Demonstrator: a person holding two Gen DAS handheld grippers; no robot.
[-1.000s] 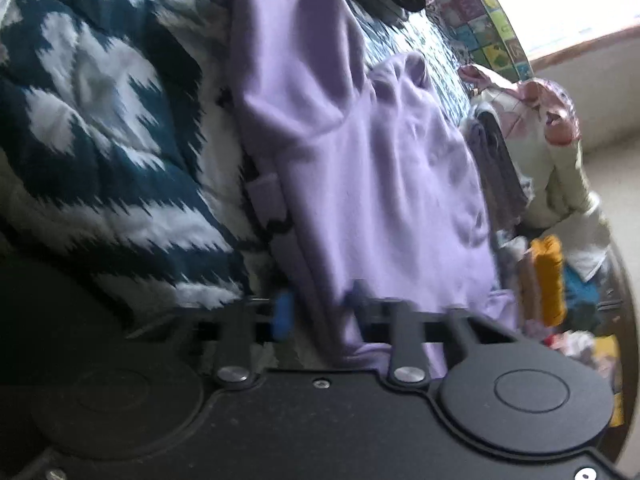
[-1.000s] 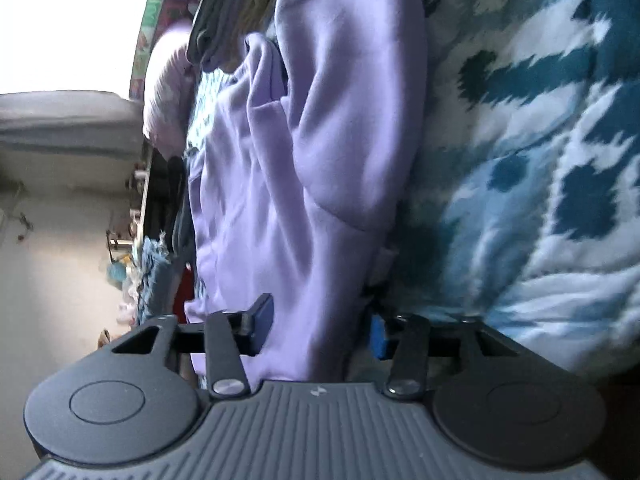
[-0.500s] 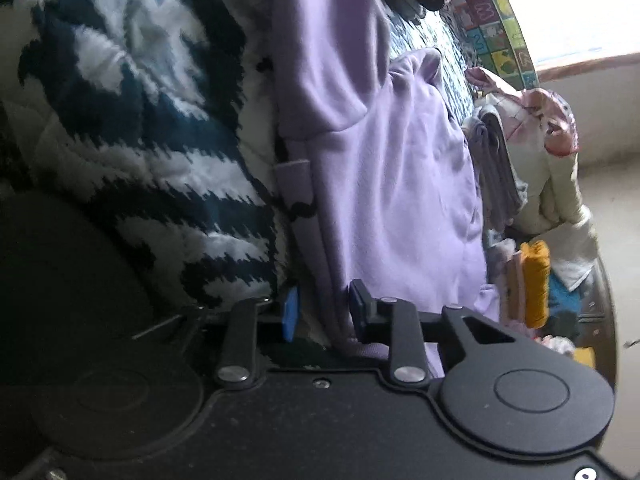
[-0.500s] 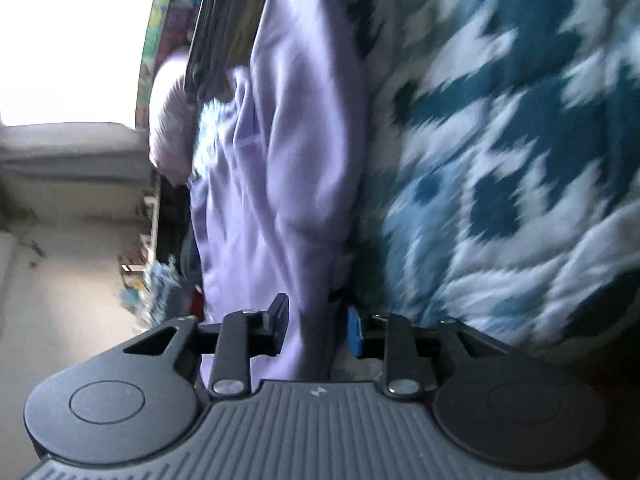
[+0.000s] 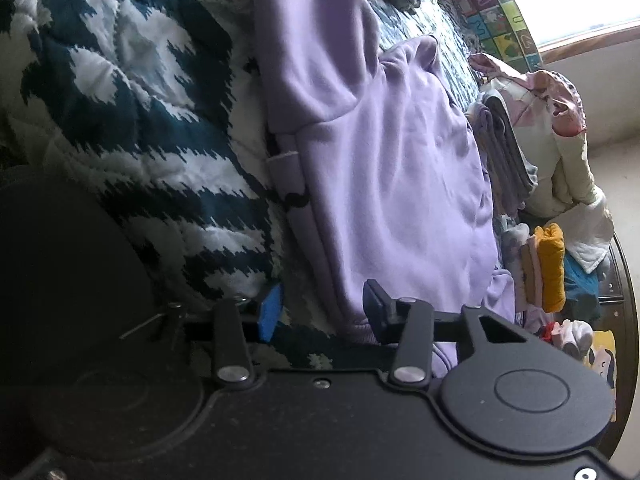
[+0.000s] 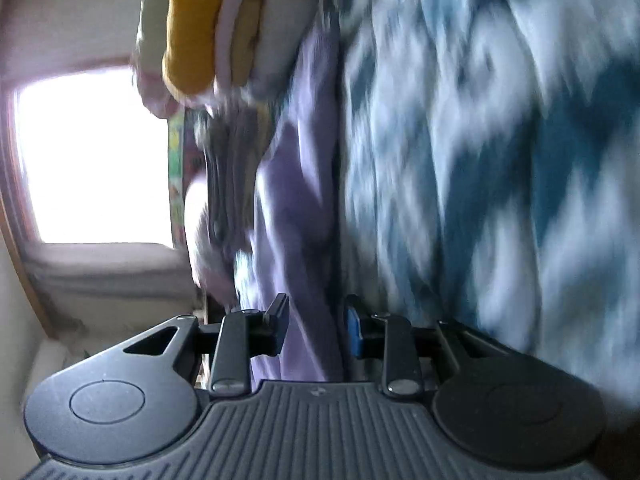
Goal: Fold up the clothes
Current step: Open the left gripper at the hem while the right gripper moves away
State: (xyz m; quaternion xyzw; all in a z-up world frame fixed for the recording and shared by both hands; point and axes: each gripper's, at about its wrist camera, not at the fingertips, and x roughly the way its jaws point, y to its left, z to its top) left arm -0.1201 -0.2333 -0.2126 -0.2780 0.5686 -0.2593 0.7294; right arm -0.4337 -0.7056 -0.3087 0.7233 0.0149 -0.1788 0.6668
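A lilac sweatshirt (image 5: 404, 168) lies flat on a blue-and-white patterned quilt (image 5: 132, 92). My left gripper (image 5: 320, 312) is open at the garment's near edge, its jaws standing wide on either side of the hem, with the fabric lying loose between them. In the right wrist view the sweatshirt (image 6: 300, 208) runs away from the camera. My right gripper (image 6: 316, 326) is part-closed around a fold of the lilac fabric; this view is blurred by motion, and whether the pads press the cloth does not show.
A stack of folded clothes with a mustard piece (image 5: 550, 268) stands at the bed's edge, also in the right wrist view (image 6: 192, 28). Grey folded garments (image 5: 504, 152) and a floral cloth (image 5: 556, 108) lie beside the sweatshirt. A bright window (image 6: 92, 160) is beyond.
My left gripper's jaws have opened wider and let go of the hem. My right gripper has swung fast along the sweatshirt's edge, so the folded stack has come into its view.
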